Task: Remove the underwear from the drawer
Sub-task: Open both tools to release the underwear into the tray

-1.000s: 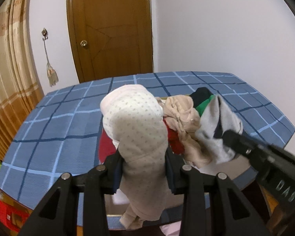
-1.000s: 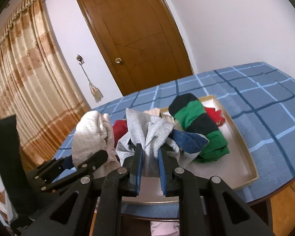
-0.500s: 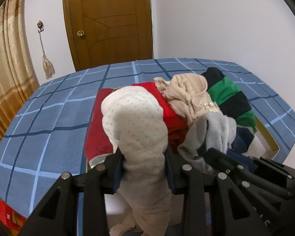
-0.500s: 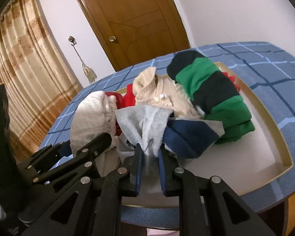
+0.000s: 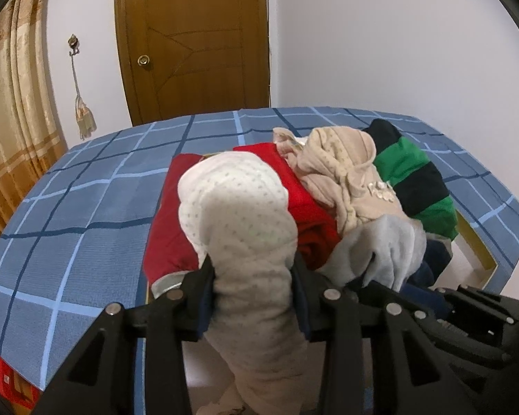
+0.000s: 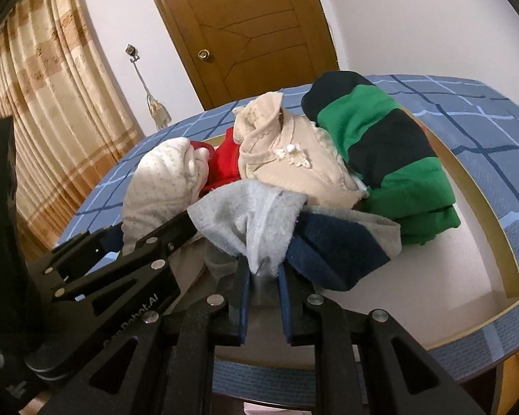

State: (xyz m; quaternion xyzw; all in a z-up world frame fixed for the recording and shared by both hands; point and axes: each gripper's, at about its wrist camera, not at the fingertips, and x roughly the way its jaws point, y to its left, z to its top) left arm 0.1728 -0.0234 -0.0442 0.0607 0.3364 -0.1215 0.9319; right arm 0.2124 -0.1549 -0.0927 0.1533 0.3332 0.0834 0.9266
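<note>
Part of a printed name on the left tool [image 6: 121, 238] reads "Robot.AI"; the letters before it are unclear. That tool's jaws are opening, the white dotted underwear [image 5: 242, 228] between its pads and touching them. The right tool [image 6: 263, 276] is clamped on the grey underwear [image 6: 252, 221]. Both pieces rise at twelve o'clock from their tools, above the shallow drawer [image 6: 467, 186] on the blue checked bed [image 5: 86, 200].

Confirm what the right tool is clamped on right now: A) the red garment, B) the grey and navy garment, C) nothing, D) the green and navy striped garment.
B: the right tool is shut on a bunched fold of the grey and navy garment; the striped garment lies beyond it in the tray.
</note>
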